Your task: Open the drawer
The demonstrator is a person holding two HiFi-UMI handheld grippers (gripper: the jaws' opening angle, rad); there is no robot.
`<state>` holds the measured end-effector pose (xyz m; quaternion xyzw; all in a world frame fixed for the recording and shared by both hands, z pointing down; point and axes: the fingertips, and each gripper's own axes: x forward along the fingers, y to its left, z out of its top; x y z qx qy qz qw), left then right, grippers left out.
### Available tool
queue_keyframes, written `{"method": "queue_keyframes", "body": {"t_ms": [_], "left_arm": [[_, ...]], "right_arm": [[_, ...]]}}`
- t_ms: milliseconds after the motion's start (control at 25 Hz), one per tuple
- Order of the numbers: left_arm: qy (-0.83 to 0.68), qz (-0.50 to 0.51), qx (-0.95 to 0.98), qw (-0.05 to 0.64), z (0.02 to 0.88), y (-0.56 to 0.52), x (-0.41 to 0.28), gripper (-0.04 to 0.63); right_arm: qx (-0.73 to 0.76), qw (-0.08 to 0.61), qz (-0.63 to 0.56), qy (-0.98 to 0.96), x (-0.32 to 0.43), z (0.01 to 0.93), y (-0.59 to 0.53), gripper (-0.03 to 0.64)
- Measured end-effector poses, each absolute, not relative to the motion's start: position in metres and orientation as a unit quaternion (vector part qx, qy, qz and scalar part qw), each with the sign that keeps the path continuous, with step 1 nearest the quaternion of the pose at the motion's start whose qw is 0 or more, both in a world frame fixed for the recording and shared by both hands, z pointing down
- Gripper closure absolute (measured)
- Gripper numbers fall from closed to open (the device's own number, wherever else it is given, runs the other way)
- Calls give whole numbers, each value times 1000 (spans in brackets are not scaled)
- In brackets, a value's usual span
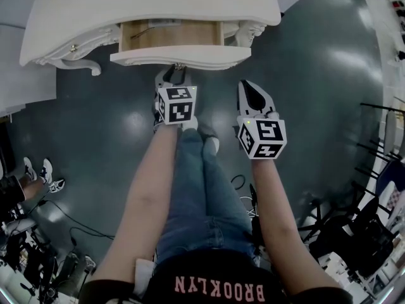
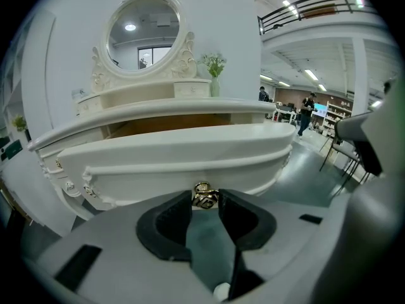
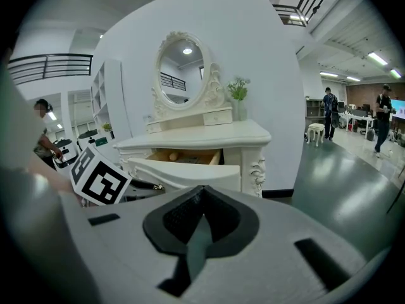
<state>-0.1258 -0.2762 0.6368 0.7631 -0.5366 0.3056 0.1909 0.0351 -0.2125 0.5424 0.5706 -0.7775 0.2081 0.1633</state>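
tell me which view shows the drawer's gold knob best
The left gripper view: the gold knob sits close up, clamped between the left tongs. The head view shows only a speck at the drawer front edge; the right gripper view, a tiny glint beside the marker cube.

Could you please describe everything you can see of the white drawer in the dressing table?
The curved white wooden drawer stands partly pulled out, level, from under the top of the white dressing table, exposing a bare light-wood interior. Its bowed front has moulded edges and a small brass knob at the centre. The left claw is closed on that knob; nothing else visibly touches the drawer.
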Motion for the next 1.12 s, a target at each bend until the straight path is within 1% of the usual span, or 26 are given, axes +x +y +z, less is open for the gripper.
{"method": "queue_keyframes", "body": {"t_ms": [520, 880, 1120], "left_arm": [[-536, 310, 759, 202, 644, -246, -124, 468], [-536, 312, 756, 210, 643, -225, -126, 468], [-534, 313, 756, 213, 645, -211, -127, 468]], "right_arm": [[558, 168, 204, -787, 36, 544, -184, 620], [555, 154, 202, -792, 37, 535, -169, 620], [553, 160, 194, -794, 39, 535, -161, 620]]}}
